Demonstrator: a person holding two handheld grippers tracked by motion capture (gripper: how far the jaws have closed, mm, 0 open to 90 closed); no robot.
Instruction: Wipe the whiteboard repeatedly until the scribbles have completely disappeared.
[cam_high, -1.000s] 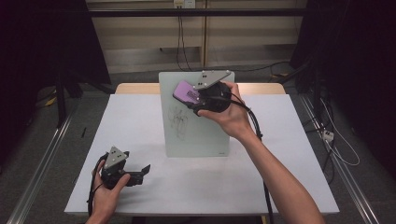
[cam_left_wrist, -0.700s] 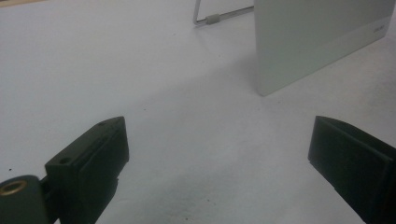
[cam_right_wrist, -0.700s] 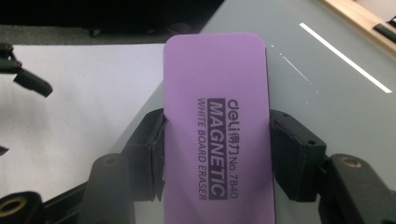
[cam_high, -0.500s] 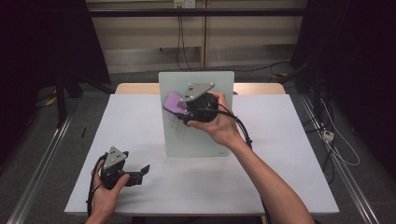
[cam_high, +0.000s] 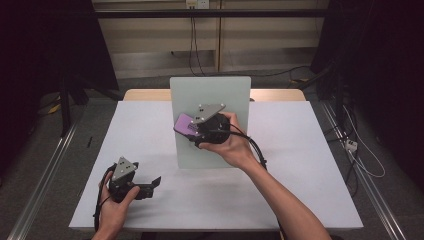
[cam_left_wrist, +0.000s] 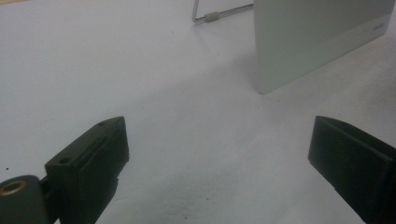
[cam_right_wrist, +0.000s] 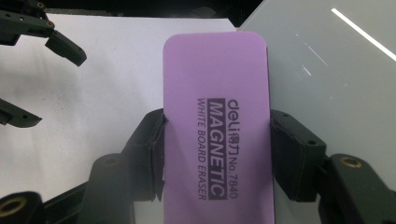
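The purple eraser (cam_right_wrist: 217, 126) sits clamped between the jaws of the right gripper (cam_high: 192, 131), which press on its two long sides; its printed face reads "MAGNETIC WHITE BOARD ERASER". In the high view the eraser (cam_high: 188, 124) lies against the face of the whiteboard (cam_high: 210, 95), around the middle of the board's left half. The whiteboard stands upright on a wire stand (cam_left_wrist: 205, 16) near the far edge of the white table (cam_high: 310, 165), leaning slightly back. The right hand (cam_high: 227, 145) wraps around the gripper's body, with the forearm reaching in from the lower right and a black cable trailing below the wrist.

The left gripper (cam_high: 150, 184) rests low over the near left part of the table, well apart from the whiteboard, held by the left hand (cam_high: 116, 202). Its jaws stand wide open with nothing between them, pointing toward the board's lower corner (cam_left_wrist: 280, 70).
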